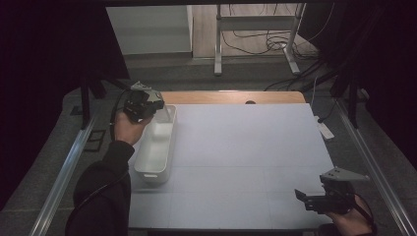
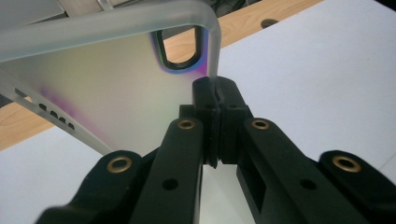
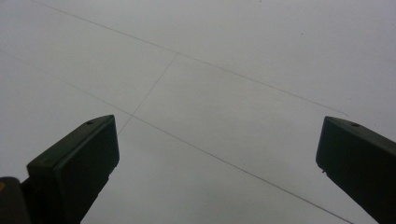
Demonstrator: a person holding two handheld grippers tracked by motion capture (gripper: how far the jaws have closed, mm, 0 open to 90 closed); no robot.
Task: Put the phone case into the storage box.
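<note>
Bin (image 1: 156, 147) at 9 o'clock, L gripper (image 1: 156, 109) pinching its far rim (image 2: 212, 51), prob to drag it; R gripper (image 1: 306, 197) idle at 5 o'clock, jaws spread over table (image 1: 246, 162)

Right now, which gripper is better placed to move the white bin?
Left. The left gripper is already shut on the white bin at its far rim. The right gripper hangs open over the table's near right corner, far from the bin.
</note>
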